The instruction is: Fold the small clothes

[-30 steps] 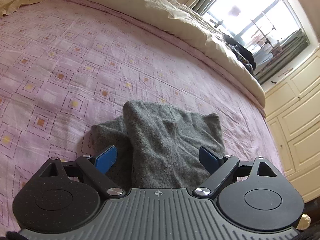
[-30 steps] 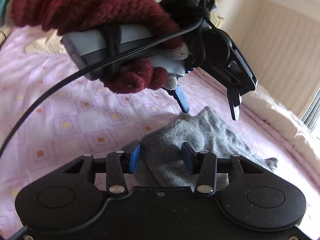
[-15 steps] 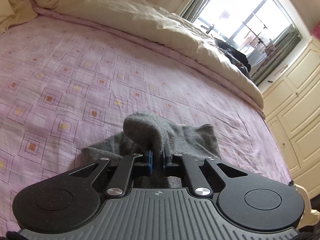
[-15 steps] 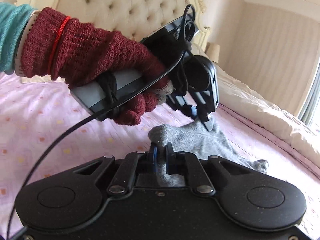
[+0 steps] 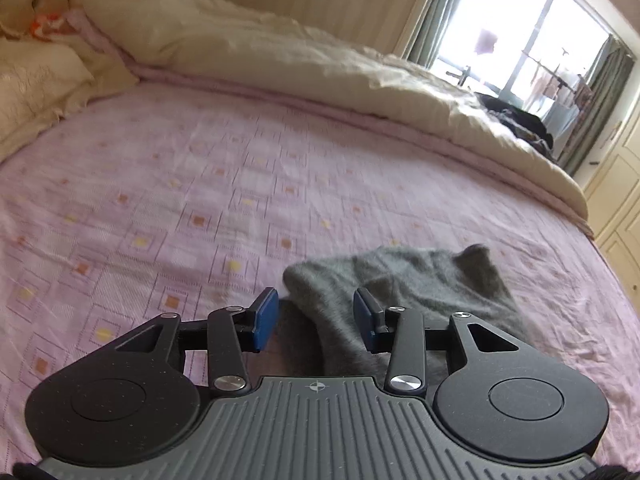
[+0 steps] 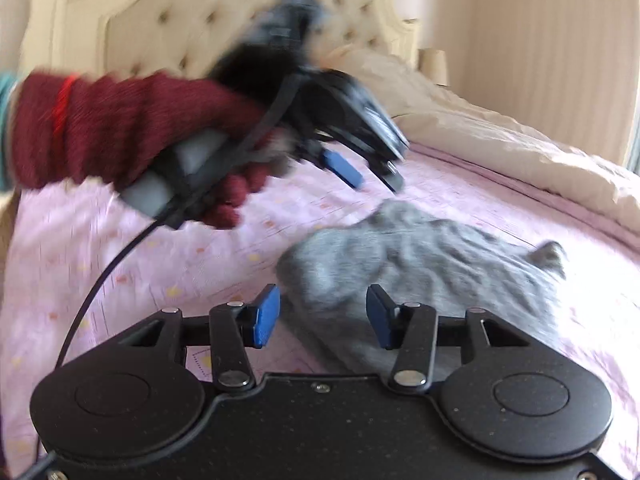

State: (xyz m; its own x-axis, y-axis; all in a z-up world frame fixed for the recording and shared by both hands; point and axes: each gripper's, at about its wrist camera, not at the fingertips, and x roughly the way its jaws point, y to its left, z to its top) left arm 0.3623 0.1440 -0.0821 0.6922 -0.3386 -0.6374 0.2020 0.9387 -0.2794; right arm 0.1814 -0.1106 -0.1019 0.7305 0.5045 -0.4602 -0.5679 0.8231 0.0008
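A small grey knitted garment (image 5: 424, 284) lies folded on the pink patterned sheet (image 5: 200, 184). My left gripper (image 5: 316, 319) hovers just over its near left edge. Its jaws are opening, and the cloth's fold lies between the blue pads without touching them. In the right wrist view the same garment (image 6: 432, 268) is blurred. My right gripper (image 6: 322, 317) is above its near corner, its jaws also opening and clear of the cloth. A hand in a dark red glove (image 6: 120, 132) holds the left gripper (image 6: 368, 174) above the garment's far side.
A cream duvet (image 5: 320, 68) is bunched along the far side of the bed and a pillow (image 5: 36, 92) lies at the left. A tufted headboard (image 6: 160, 20) stands behind. A bright window (image 5: 520, 40) and cream cupboards (image 5: 616, 208) are at the right.
Half a second ago both grippers were shut on the grey cloth. Both have since let it go, opened and drawn back, and the garment lies flatter on the sheet.
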